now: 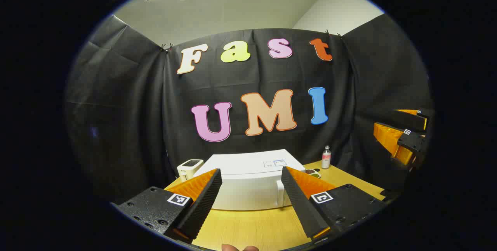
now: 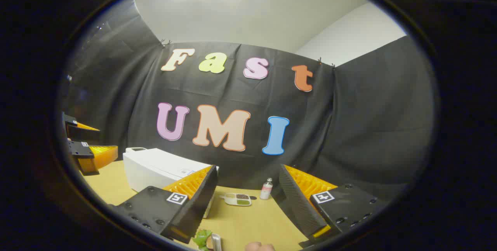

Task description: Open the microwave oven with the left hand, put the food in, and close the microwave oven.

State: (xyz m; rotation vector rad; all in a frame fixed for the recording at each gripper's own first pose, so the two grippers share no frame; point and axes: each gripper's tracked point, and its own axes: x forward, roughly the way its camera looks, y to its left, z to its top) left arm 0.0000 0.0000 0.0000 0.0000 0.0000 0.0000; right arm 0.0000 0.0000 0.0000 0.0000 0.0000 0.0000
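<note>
Table (image 1: 252, 231) — white microwave (image 1: 248, 183), door shut, food tray (image 2: 237, 199) and bottle (image 2: 266, 189) beside it; left gripper (image 1: 251, 200) and right gripper (image 2: 248, 204) both spread wide, empty.

Microwave (image 1: 248, 183) on table (image 1: 252, 227); dish (image 2: 237, 199), bottle (image 2: 266, 189) to its right, near wall.

Microwave oven (image 1: 248, 183), lower centre of the left gripper view: white casing, smooth, looks like plastic, slight sheen. Table (image 1: 252, 229) beneath it: pale wood-grain top, matt. Booth wall (image 1: 128, 107), upper left: black cloth, matt (creased, hanging in folds). Small bottle (image 2: 266, 189), lower centre of the right gripper view: clear, glossy plastic.
</note>
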